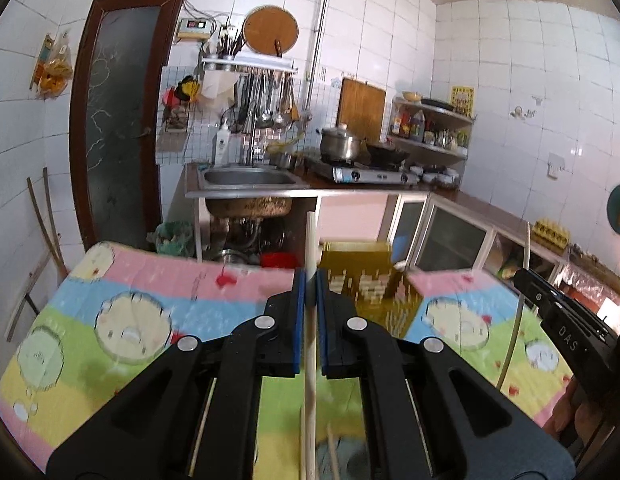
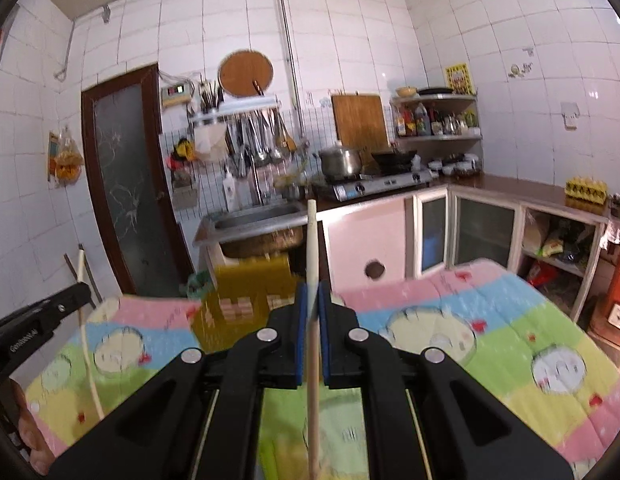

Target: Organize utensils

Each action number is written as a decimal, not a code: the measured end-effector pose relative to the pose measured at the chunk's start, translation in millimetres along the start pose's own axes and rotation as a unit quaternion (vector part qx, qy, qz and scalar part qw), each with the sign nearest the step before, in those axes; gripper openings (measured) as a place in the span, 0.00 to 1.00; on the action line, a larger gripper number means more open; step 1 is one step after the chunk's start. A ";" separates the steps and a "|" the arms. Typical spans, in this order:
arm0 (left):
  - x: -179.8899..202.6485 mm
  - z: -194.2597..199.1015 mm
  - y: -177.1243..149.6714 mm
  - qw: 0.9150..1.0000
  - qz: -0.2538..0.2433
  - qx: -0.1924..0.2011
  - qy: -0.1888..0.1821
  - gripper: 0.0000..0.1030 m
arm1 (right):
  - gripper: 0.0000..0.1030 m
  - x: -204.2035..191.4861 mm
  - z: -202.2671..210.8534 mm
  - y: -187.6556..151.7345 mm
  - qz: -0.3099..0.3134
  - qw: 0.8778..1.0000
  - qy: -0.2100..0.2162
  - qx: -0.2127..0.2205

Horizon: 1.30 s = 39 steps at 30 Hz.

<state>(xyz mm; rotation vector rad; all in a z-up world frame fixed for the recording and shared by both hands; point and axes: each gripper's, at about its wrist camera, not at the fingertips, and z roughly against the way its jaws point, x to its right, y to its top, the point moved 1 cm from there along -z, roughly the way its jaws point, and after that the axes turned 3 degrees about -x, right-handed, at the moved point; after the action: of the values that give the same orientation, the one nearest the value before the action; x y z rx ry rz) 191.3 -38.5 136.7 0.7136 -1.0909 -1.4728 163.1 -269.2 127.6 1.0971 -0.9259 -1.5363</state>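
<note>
Left gripper: the black two-finger left gripper (image 1: 310,280) with blue pads has its jaws drawn together on a pale round wooden chopstick (image 1: 310,340), which stands nearly upright between the pads, its tip well above them and its lower end running out of the bottom of the left wrist view.
Left background: a dark brown framed door (image 1: 118,120) and a steel sink (image 1: 250,178) lie beyond the table.
Table: a quilted cover in pink, blue, green and yellow bands with cartoon faces (image 1: 130,320) spreads under both grippers.
On the cover: more thin pale sticks (image 1: 333,452) lie low in the left wrist view, blurred; how many cannot be told.
Holder: a translucent yellow plastic utensil box with perforated sides (image 1: 365,280) stands on the cover's far part, just beyond the grippers and between them.
Right gripper: the black right gripper (image 2: 312,296) is likewise clamped on a second pale wooden chopstick (image 2: 313,320), held upright.
Far right: a gas stove with a steel pot (image 2: 339,162) sits on the counter.
Step in hand: judged as the carry, with one chopstick in each gripper, both clear of the cover and not yet in the box.
Next move calls for: bringing each stick over the box's open top, lower end first, keeping it upright, and parting the pads only once that end is inside, one at a time so the sticks do not cross.
</note>
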 end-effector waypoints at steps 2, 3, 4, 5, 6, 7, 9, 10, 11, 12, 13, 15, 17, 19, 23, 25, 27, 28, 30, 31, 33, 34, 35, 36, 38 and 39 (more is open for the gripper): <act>3.3 -12.0 21.5 1.000 0.005 0.017 -0.002 0.04 | 0.06 -2.7 -9.5 16.8 -0.004 1.000 0.003 0.016; 5.5 -17.9 32.4 1.000 0.009 0.025 -0.004 0.04 | 0.06 -4.7 -16.6 28.0 -0.006 1.000 0.005 0.025; 6.8 -22.1 40.2 0.999 0.012 0.032 -0.006 0.04 | 0.06 -7.2 -23.5 37.4 -0.008 0.999 0.007 0.033; 9.3 -29.0 51.2 0.999 0.014 0.041 -0.007 0.04 | 0.06 -9.4 -29.9 45.9 -0.009 0.999 0.007 0.041; 12.1 -34.0 58.7 0.999 0.015 0.048 -0.007 0.04 | 0.06 -12.7 -38.9 55.9 -0.008 0.999 0.007 0.050; 16.1 -42.4 69.3 0.998 0.015 0.059 -0.005 0.04 | 0.06 -15.3 -47.0 63.6 -0.009 0.998 0.009 0.055; 22.3 -56.1 82.9 0.997 0.016 0.070 -0.003 0.04 | 0.06 -21.0 -65.2 78.0 -0.012 0.998 0.012 0.067; 25.1 -65.8 90.3 0.997 0.018 0.074 -0.004 0.04 | 0.06 -23.6 -72.8 83.3 -0.010 0.997 0.015 0.072; 27.4 -75.6 96.4 0.997 0.022 0.078 -0.004 0.04 | 0.06 -26.3 -82.7 89.0 -0.006 0.997 0.014 0.080; 29.3 -82.1 99.4 0.997 0.023 0.080 -0.004 0.04 | 0.06 -27.5 -90.5 92.8 -0.004 0.996 0.012 0.085; 31.1 -91.7 103.6 0.996 0.023 0.085 -0.002 0.04 | 0.06 -28.0 -97.7 95.7 -0.006 0.996 0.013 0.087; 31.9 -109.5 109.0 0.995 0.024 0.093 0.009 0.04 | 0.06 -25.9 -112.8 98.2 -0.013 0.996 0.019 0.085; 30.1 -123.0 108.7 0.995 0.028 0.095 0.015 0.04 | 0.06 -24.0 -125.2 95.8 -0.013 0.996 0.016 0.085; 27.8 -140.3 104.7 0.995 0.028 0.090 0.019 0.04 | 0.06 -22.5 -136.9 89.9 -0.007 0.997 0.013 0.082; 19.5 -166.1 81.5 0.998 0.034 0.060 0.016 0.04 | 0.06 -18.4 -164.9 63.7 0.000 0.999 0.015 0.045; 16.0 -172.6 68.3 0.998 0.030 0.046 0.019 0.04 | 0.06 -17.3 -172.5 49.7 0.007 0.999 0.008 0.030; 13.8 -177.5 59.3 0.999 0.025 0.029 0.022 0.04 | 0.06 -15.2 -177.8 39.9 0.009 1.000 0.004 0.013; 11.9 -178.6 55.8 0.999 0.023 0.022 0.026 0.04 | 0.06 -13.7 -178.6 36.3 0.009 1.000 0.005 0.004; 8.6 -175.6 51.6 0.999 0.019 0.014 0.030 0.11 | 0.07 -11.4 -176.9 32.5 0.008 1.000 0.007 -0.017; 6.4 -171.1 51.0 0.999 0.016 0.003 0.032 0.18 | 0.12 -10.5 -174.2 31.6 0.010 1.000 0.003 -0.025; 2.2 -161.0 51.1 0.999 0.013 -0.004 0.037 0.54 | 0.47 -8.9 -165.7 30.5 0.012 0.999 -0.003 -0.040; 0.1 -149.5 51.4 0.999 0.010 0.002 0.042 0.58 | 0.56 -8.0 -158.5 31.6 0.010 0.999 -0.003 -0.040; -1.4 -139.2 51.2 0.999 0.005 0.005 0.045 0.65 | 0.56 -6.7 -148.5 31.8 0.013 0.999 -0.007 -0.038; -2.6 -130.0 51.0 0.999 -0.002 0.003 0.047 0.71 | 0.56 -5.6 -138.2 32.0 0.019 0.999 -0.013 -0.039; -5.6 -109.0 44.9 0.999 -0.014 -0.015 0.045 0.75 | 0.56 -3.4 -116.0 28.8 0.025 0.998 -0.023 -0.054; -7.2 -101.6 41.0 0.999 -0.018 -0.022 0.044 0.77 | 0.56 -2.2 -108.1 26.5 0.027 0.997 -0.028 -0.062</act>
<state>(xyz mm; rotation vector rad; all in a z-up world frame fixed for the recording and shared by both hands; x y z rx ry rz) 299.9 -54.4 133.3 0.7624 -0.9809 -1.4777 274.0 -276.5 120.7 0.9391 -0.8794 -1.5659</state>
